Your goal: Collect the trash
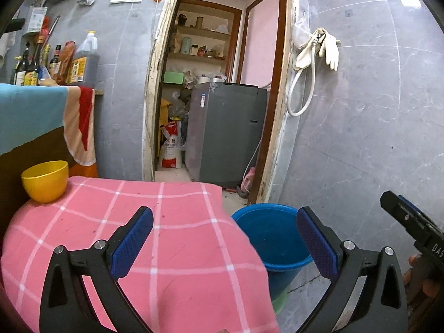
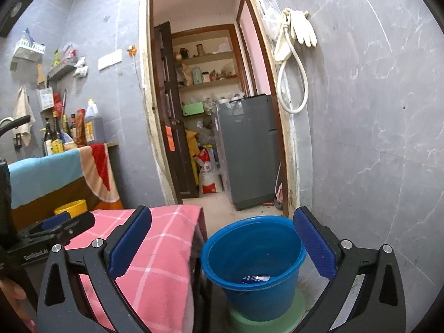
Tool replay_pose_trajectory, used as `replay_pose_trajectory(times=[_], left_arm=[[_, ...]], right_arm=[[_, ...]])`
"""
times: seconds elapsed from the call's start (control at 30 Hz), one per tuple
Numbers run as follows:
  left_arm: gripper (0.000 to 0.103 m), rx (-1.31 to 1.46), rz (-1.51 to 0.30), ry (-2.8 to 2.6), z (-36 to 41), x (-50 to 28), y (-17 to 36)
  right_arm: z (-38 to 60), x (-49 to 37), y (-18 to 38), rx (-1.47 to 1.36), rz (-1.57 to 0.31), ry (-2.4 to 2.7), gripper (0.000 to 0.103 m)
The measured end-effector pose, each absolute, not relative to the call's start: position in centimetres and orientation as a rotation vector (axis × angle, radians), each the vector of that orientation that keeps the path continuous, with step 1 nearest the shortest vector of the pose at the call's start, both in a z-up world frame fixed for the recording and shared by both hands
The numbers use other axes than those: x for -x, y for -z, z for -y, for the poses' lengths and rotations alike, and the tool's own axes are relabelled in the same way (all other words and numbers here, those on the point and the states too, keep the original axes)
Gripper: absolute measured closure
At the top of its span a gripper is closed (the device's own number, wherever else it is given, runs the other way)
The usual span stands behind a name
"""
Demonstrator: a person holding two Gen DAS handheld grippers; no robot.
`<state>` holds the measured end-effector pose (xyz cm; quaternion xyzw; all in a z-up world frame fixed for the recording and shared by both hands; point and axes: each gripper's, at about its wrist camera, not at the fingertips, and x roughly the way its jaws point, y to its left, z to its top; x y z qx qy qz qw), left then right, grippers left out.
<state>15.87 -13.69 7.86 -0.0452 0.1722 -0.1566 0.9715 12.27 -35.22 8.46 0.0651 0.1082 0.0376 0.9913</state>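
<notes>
Both empty: the left gripper gaped over the pink-clothed table, the right gripper gaped above the blue bucket, scraps inside. No trash showed on the cloth; likely hunt next.

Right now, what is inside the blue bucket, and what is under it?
Inside the blue bucket, a small blue-and-white wrapper lies at the bottom; the near wall hides the rest of the bottom. The bucket stands on something round and green, mostly covered.

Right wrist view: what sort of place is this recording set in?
Probably a home kitchen corner beside a storeroom: sauce bottles on a counter, pantry shelves through the doorway, rubber gloves hung on the grey tiled wall.
</notes>
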Motion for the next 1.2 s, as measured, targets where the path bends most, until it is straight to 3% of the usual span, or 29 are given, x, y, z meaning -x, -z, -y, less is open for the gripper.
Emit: replay_pose_trajectory(times=[1.2], left_arm=[[0.002, 0.077, -0.276, 0.121, 8.5, -2.9, -0.8]], right_arm=[[28.9, -2.2, -2.5, -0.017, -0.158, -0.020, 0.000]])
